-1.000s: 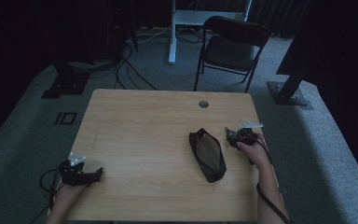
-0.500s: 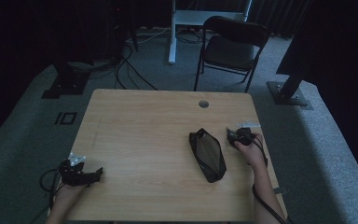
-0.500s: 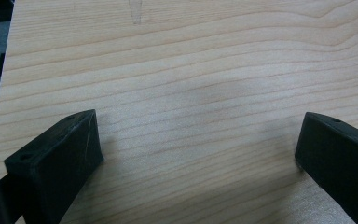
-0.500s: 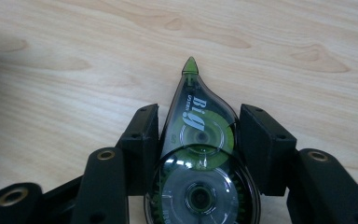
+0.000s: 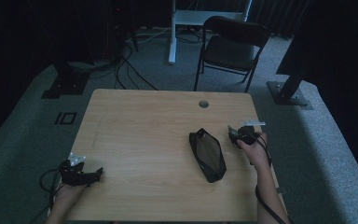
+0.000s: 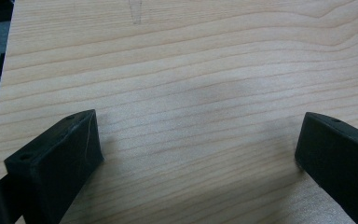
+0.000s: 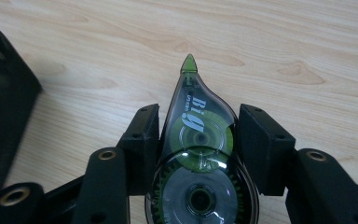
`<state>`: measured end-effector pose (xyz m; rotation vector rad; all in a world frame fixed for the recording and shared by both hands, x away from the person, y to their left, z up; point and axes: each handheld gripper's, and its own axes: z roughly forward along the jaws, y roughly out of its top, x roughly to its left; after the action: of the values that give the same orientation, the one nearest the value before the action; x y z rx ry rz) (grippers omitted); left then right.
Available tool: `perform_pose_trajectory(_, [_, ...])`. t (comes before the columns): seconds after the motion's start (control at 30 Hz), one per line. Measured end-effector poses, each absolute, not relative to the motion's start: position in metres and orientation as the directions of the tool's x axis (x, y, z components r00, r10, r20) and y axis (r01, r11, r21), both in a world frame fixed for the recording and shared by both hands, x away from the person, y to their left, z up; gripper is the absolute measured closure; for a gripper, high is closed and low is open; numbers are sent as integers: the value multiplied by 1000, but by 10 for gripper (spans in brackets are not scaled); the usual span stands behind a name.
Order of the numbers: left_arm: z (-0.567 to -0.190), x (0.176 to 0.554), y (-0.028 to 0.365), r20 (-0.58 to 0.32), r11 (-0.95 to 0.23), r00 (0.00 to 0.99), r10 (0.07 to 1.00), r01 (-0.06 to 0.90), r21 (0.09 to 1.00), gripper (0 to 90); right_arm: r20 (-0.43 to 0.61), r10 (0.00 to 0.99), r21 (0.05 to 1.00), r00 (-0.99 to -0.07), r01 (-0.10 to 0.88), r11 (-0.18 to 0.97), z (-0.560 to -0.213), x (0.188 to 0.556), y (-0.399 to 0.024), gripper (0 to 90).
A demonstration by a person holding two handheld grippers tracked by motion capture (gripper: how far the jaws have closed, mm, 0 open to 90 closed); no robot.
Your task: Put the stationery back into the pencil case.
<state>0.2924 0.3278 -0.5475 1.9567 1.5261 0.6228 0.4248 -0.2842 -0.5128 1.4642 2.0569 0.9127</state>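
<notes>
A clear-and-green correction tape dispenser (image 7: pixel 198 154) sits between the pads of my right gripper (image 7: pixel 198 116), tip pointing away over the wooden table (image 7: pixel 284 42). The jaws have just been closing and now press on its sides. From above, my right gripper (image 5: pixel 233 135) hovers just right of a black zip pouch (image 5: pixel 207 155), whose edge (image 7: pixel 0 93) lies at the left in the right gripper view. My left gripper (image 5: pixel 98 173) rests near the table's front left corner. It is open wide, and bare wood lies between its jaws (image 6: pixel 198 135).
A cable hole (image 5: pixel 203 103) is set in the table near its far edge. A folding chair (image 5: pixel 233 46) stands beyond the table, with a white desk leg (image 5: pixel 171 32) and cables (image 5: pixel 130 65) on the grey carpet.
The right hand has lifted slightly beside the pouch with its gripper. The left hand and the pouch have stayed in place.
</notes>
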Motion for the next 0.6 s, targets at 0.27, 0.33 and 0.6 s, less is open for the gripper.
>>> perform_pose_trajectory(0.27, [-547, 292, 328, 13, -182, 238, 971, 703, 688, 4, 32, 944, 749, -329, 633, 195, -497, 416, -279, 496])
perform_pose_trajectory(0.33, [-547, 292, 328, 13, -182, 238, 971, 703, 688, 4, 28, 943, 753, -333, 628, 199, -492, 413, -277, 497])
perform_pose_trajectory(0.6, [-548, 292, 328, 13, -182, 238, 971, 703, 688, 4, 9, 943, 771, -332, 603, 204, -471, 401, -269, 497])
